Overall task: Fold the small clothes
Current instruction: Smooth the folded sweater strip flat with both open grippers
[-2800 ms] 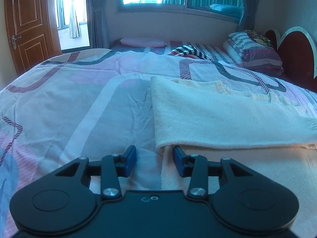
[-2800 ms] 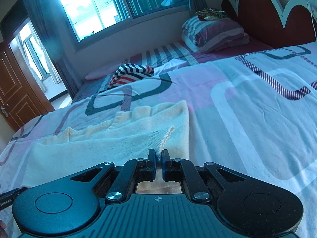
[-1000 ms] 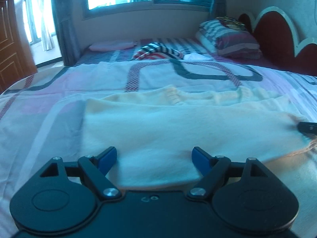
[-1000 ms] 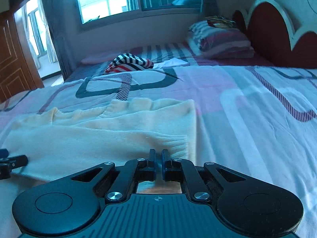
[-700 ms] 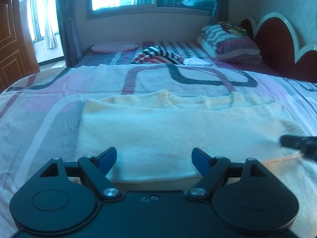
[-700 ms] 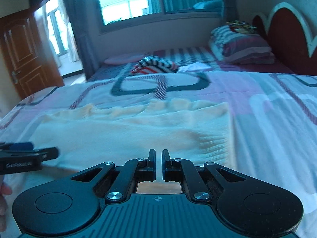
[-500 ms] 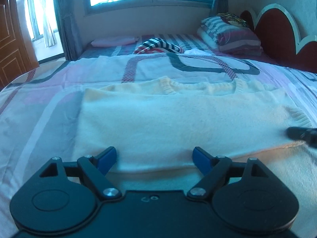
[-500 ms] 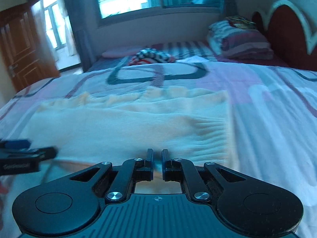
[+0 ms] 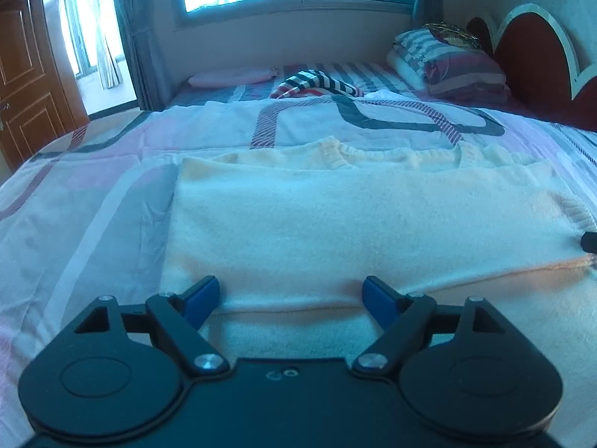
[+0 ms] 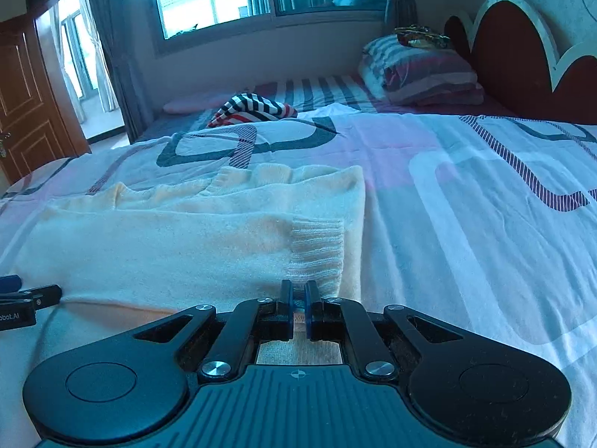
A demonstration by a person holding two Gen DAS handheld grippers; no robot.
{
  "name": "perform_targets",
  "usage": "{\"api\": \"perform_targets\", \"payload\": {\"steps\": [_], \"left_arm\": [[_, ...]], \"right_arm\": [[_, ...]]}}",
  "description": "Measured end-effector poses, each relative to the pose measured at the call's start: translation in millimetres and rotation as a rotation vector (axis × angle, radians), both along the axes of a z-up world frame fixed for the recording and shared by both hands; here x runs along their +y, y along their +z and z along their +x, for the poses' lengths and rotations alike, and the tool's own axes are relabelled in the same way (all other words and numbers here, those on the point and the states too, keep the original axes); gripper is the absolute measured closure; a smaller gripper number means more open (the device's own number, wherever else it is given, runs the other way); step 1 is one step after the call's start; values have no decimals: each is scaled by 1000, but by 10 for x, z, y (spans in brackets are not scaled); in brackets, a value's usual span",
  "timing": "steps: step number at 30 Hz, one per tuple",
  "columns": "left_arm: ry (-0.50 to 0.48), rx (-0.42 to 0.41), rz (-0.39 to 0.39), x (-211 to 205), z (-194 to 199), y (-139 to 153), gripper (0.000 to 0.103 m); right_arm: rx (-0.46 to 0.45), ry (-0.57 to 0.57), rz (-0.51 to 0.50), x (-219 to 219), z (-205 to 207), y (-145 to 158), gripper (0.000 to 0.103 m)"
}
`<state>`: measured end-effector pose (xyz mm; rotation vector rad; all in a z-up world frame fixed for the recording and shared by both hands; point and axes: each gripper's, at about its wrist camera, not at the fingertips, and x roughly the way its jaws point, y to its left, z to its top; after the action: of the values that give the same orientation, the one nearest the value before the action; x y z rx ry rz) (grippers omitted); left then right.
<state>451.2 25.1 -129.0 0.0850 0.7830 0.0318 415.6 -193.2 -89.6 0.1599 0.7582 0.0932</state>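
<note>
A cream knitted sweater (image 9: 354, 216) lies flat on the patterned bedspread (image 9: 93, 194), neckline toward the window, with one sleeve folded across its body. My left gripper (image 9: 290, 293) stands wide open over the near edge of that sleeve, nothing pressed between its blue pads. In the right wrist view the ribbed sleeve cuff (image 10: 317, 254) rests on the sweater (image 10: 168, 246) near its right side. My right gripper (image 10: 297, 304) is shut on the cuff's near edge. The left gripper's finger (image 10: 33, 296) pokes in at that view's left border.
A red, white and dark striped garment (image 10: 253, 110) lies farther up the bed. Stacked striped pillows (image 10: 421, 71) sit against the red headboard (image 10: 522, 59) at the right. A pink pillow (image 9: 231, 76) lies under the window. A wooden door (image 9: 26, 86) stands left.
The right gripper has slid the cuff a little toward the sweater's right side, and the cuff now lies flatter. The left gripper has stayed put, still open.
</note>
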Motion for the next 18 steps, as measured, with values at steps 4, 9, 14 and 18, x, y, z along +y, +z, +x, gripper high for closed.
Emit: {"api": "perform_targets", "payload": {"steps": [4,9,14,18], "left_arm": [[-7,7,12,-3,-9,-23,19],[-11,11,13,11,-23,-41,17],[-18,17,29,5,-28,-59,14],[-6,50,33,4,-15,-9,14]], "right_arm": [[7,1,-12,-2,-31,11,98],[24,28,-35,25,-35,-6,98],[9,39,-51,31,-55,-23,98],[21,42,-38,15,-25,-19,98]]}}
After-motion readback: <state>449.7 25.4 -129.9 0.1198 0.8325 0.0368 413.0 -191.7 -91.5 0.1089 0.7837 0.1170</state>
